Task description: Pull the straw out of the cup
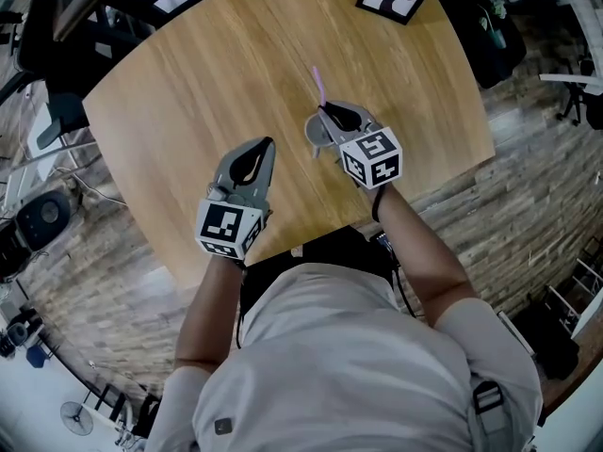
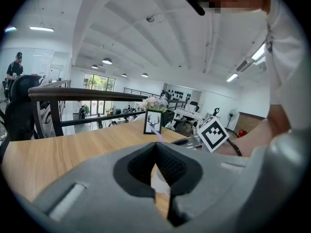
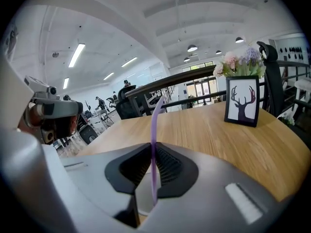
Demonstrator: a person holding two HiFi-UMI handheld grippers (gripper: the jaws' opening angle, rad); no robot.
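**Right gripper has the straw pinched**

Here we are over the wooden table (image 1: 188, 83), and the right gripper (image 1: 325, 111) is right on top of the cup (image 1: 315, 134). Look down its own jaws: they are drawn in almost together, and the purple straw (image 3: 154, 125) stands upright between their tips, pinched from both sides. The straw's upper end pokes out above the jaws and leans a touch away from the person (you catch it in the head view too), while its lower end drops toward the pale cup mouth just beneath the jaws. So the straw is in the cup, and the cup sits on the table near the person's edge, mostly covered by the gripper.

Over on the other side, the left gripper (image 1: 269, 143) hangs above bare tabletop beside the cup and apart from it, tips closed together with nothing in them.

At the far end of the table stands a framed deer picture (image 3: 241, 101), flowers (image 3: 240, 62) behind it.
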